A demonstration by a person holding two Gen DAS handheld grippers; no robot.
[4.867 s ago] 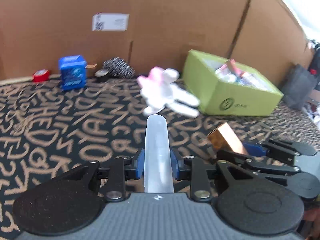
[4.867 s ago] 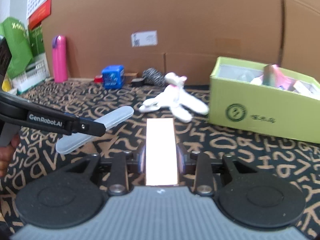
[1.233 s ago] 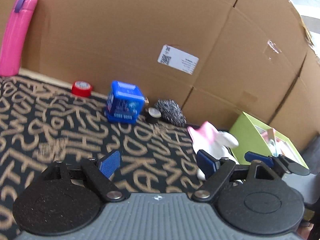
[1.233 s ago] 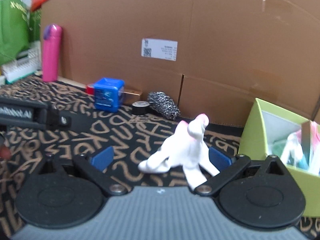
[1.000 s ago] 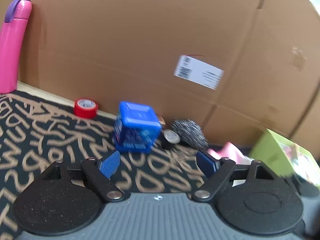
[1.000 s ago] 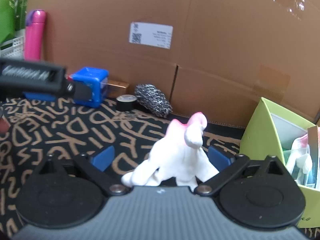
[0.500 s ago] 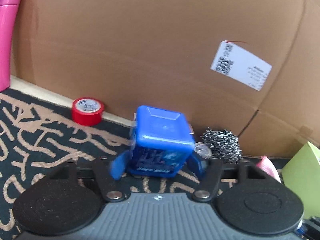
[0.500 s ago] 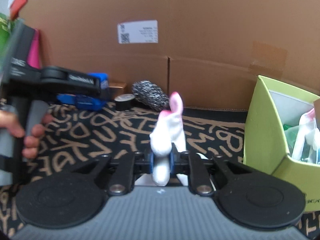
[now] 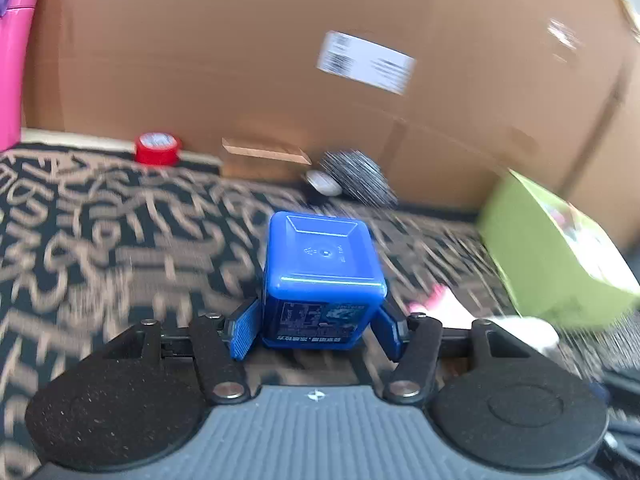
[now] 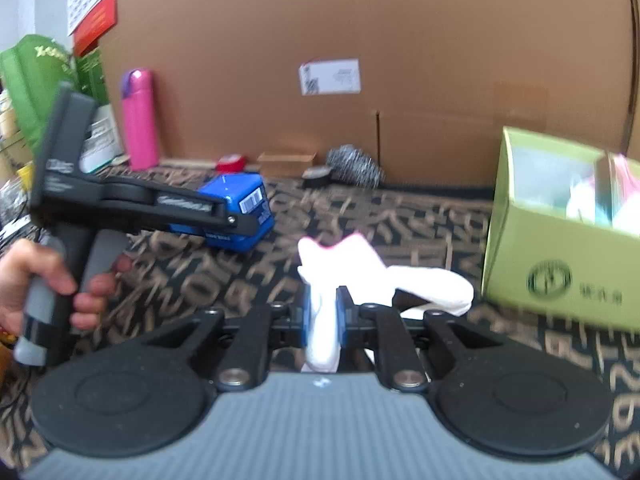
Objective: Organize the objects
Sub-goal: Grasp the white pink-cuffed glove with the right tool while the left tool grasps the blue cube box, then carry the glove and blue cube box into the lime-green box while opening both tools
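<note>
A blue plastic box [image 9: 324, 264] sits between the blue pads of my left gripper [image 9: 316, 330], which is shut on its lower sides and holds it above the patterned mat. From the right wrist view the same blue box [image 10: 244, 196] hangs in the left gripper [image 10: 244, 222], gripped by a person's hand [image 10: 24, 280]. My right gripper [image 10: 324, 314] is shut on a white plush toy with pink ears [image 10: 352, 260], whose limbs droop to the right. A green cardboard box [image 10: 560, 248] with items inside stands to the right.
A cardboard wall runs along the back. At its foot lie a red tape roll [image 9: 157, 148], a small brown carton [image 9: 264, 162], a black tape roll [image 9: 322, 182] and a steel scourer [image 9: 356, 176]. A pink bottle [image 10: 138, 120] stands at the far left.
My left gripper closed on the blue box and carried it away from the back wall. My right gripper closed on the plush toy and drew back with it.
</note>
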